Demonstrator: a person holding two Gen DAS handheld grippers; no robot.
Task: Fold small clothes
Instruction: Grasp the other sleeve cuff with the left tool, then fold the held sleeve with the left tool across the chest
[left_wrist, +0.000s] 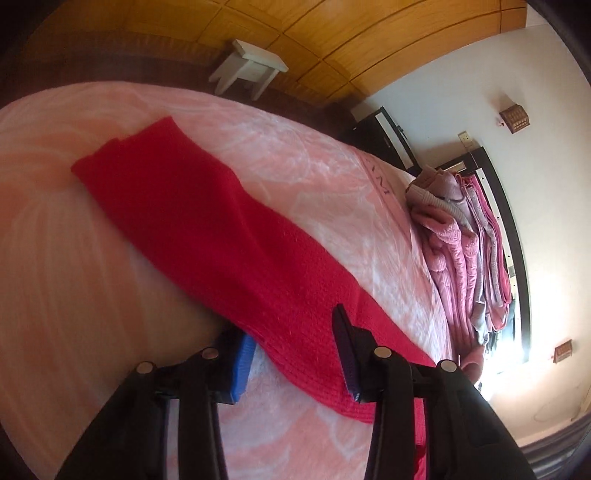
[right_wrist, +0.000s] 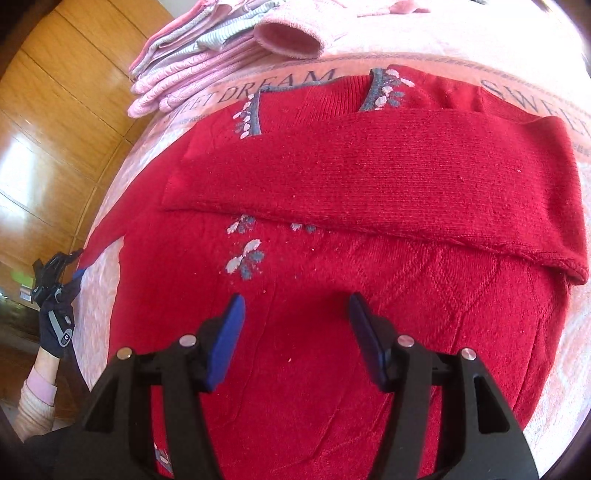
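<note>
On the pink bedspread (right_wrist: 424, 44), both claws, left (left_wrist: 295, 354) and right (right_wrist: 295, 332), gape empty over the ribbed red sweater (right_wrist: 369, 177).

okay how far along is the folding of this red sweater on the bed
Done: one sleeve lies folded across the red sweater; a stack of folded clothes sits behind. In hand: the left gripper is open around the other sleeve's edge. Left: fold that sleeve in, then the body.

red sweater (right_wrist: 332, 177), sleeve folded across, flat
</note>
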